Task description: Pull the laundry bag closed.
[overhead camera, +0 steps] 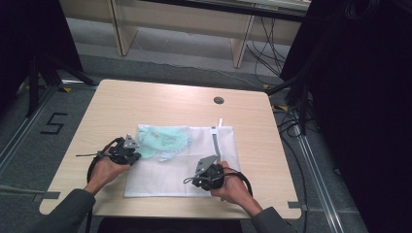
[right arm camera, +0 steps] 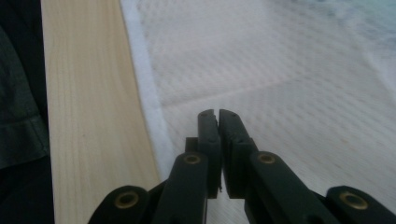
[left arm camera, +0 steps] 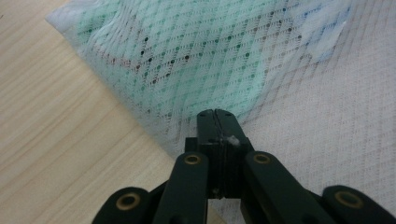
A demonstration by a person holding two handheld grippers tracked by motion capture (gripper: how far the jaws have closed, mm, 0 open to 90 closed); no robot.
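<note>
Flat on the pale wooden desk (overhead camera: 145,97), lying as a white mesh laundry bag (overhead camera: 165,177), with near edge running close to the desk's front rim. Holding inside, at the far left corner, a mint-green garment (overhead camera: 163,138), bunched up and showing through the netting. Leaving the rest of the bag looking flat and white. Running along the bag's right side, a grey zipper strip (overhead camera: 215,141) with a small white tab at the far end.

Resting at the bag's left edge, just by the green bundle, the left claw (overhead camera: 132,156), gripped in the person's left hand (overhead camera: 104,171). In the left gripper view, sitting with jaws pressed together, tips (left arm camera: 215,113) lying on the mesh right at the border of the green cloth (left arm camera: 187,60); a tiny white fleck clinging near the jaw seam, though whether any netting is being pinched cannot be told.

Hovering low over the bag's near right part, the right claw (overhead camera: 206,171), carried by the right hand (overhead camera: 232,187). In the right gripper view, standing nearly closed, only a thin slit between the jaws at the tips (right arm camera: 218,113), nothing caught there, plain white mesh (right arm camera: 280,70) beneath and the desk's light wood (right arm camera: 88,116) alongside the bag's hem.
</note>
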